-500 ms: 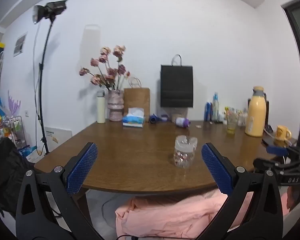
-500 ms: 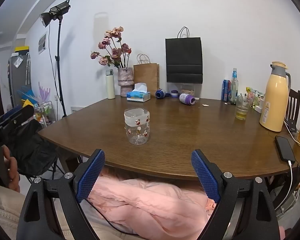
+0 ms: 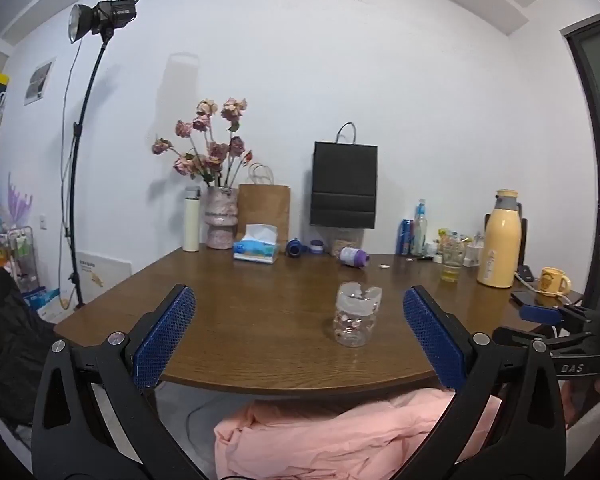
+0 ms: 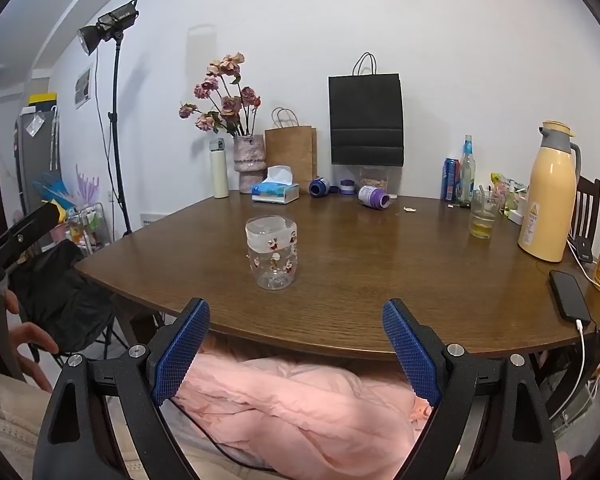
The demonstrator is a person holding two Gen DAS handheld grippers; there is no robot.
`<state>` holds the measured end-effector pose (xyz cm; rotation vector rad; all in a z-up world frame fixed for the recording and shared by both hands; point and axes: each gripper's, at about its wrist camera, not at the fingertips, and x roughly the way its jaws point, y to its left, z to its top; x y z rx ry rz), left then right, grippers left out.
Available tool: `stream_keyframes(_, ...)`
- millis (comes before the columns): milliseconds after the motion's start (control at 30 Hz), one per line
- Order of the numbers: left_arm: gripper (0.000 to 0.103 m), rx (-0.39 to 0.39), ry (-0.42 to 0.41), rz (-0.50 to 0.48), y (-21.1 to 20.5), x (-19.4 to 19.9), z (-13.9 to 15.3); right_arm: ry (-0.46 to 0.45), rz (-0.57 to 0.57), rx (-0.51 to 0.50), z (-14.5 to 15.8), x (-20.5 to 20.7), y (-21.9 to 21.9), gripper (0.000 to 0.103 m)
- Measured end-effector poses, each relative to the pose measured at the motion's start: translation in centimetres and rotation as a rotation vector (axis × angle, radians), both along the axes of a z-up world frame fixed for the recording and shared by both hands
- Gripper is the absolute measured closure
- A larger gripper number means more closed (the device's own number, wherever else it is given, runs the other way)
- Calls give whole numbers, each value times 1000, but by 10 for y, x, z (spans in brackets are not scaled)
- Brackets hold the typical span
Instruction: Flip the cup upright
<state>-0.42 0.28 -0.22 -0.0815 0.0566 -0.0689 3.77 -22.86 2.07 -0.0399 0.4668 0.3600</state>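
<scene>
Tongs first: your left tongs (image 3: 298, 334) are released, the two blue pads spread wide with nothing between them, and they hang just in front of the near edge of the surface (image 3: 260, 320). Your right tongs (image 4: 296, 346) are released as well, pads wide apart and gripping nothing, held over the near edge of the same surface. In the left wrist view, the tip of the right tongs shows at the right border; in the right wrist view, the left tongs show at the left border with your hand (image 4: 28, 344) under them.

The cup (image 4: 271, 253) is a clear plastic one with small red and white figures and a whitish band around its top part. It stands on the surface near the front edge, apart from both tongs and touched by neither. In the left wrist view it is right of centre, nearer the right pad; in the right wrist view it is left of centre. From these pictures you cannot tell for sure which end is the open one.

Below the edge lies pink cloth (image 4: 300, 408). At the back of the surface stand a vase with dried flowers (image 4: 250, 164), a tissue box (image 4: 276, 192), a brown paper bag (image 4: 292, 152) and a black bag (image 4: 366, 120). To the right are a yellow thermos jug (image 4: 546, 200), a glass with yellow liquid (image 4: 483, 216) and a phone on a cable (image 4: 570, 296).
</scene>
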Motion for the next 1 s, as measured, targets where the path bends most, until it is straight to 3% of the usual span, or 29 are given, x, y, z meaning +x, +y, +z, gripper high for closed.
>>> stream_keyframes(267,0,13,-2,-20,-3,0,2,-5,-3,7,2,0,-6,11)
stream_keyframes(567,0,-12,6,55,0,6,0,-8,-5,6,4,1,-7,11)
stream_keyframes(1000,0,-9,24,47,0,10,0,-91,2,-24,13,-1,-1,11)
